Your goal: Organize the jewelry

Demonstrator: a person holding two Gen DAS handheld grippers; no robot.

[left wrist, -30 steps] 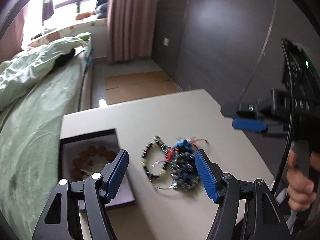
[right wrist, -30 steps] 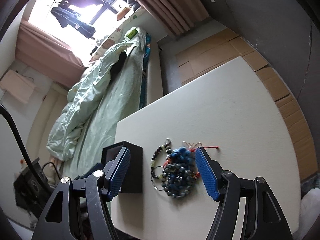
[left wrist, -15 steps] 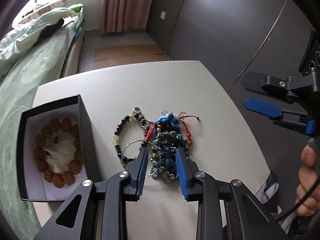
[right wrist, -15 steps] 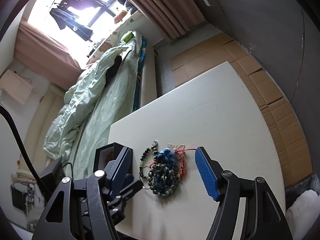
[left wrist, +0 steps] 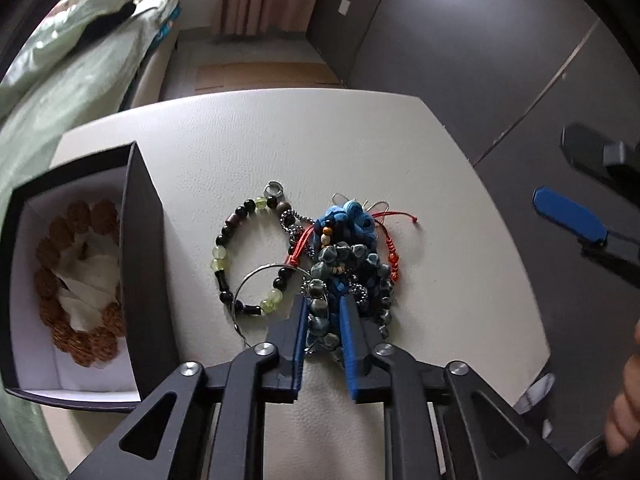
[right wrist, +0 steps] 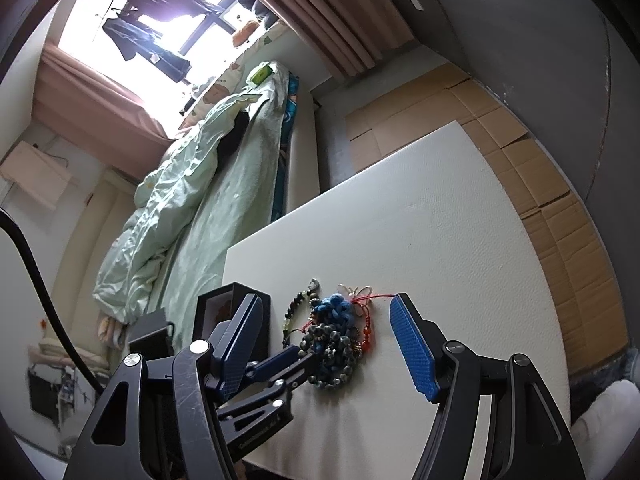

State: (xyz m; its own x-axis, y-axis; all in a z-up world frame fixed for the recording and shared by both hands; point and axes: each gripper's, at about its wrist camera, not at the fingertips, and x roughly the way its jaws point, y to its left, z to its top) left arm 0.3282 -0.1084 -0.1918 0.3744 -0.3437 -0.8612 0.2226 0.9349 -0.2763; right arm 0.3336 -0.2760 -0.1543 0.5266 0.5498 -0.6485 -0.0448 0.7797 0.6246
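A tangled pile of jewelry lies on the white table (left wrist: 400, 152): a grey-blue bead strand (left wrist: 340, 260), a blue knotted piece (left wrist: 352, 218), a red cord (left wrist: 394, 248) and a black-and-green bead bracelet (left wrist: 224, 256). My left gripper (left wrist: 323, 322) is shut on the near end of the grey-blue bead strand, down at the table. A black box (left wrist: 140, 240) at the left holds a brown bead bracelet (left wrist: 76, 292). My right gripper (right wrist: 324, 340) is open and empty, above the pile (right wrist: 332, 344); the left gripper's fingers (right wrist: 280, 360) show below it.
A bed with a green duvet (right wrist: 188, 200) runs along the table's left side. Cardboard sheets (right wrist: 520, 152) cover the floor beyond and to the right of the table. A dark wall (left wrist: 460, 40) stands at the right.
My left gripper came down onto the pile and narrowed from wide open to shut on the bead strand. My right gripper stayed open and lifted back a little.
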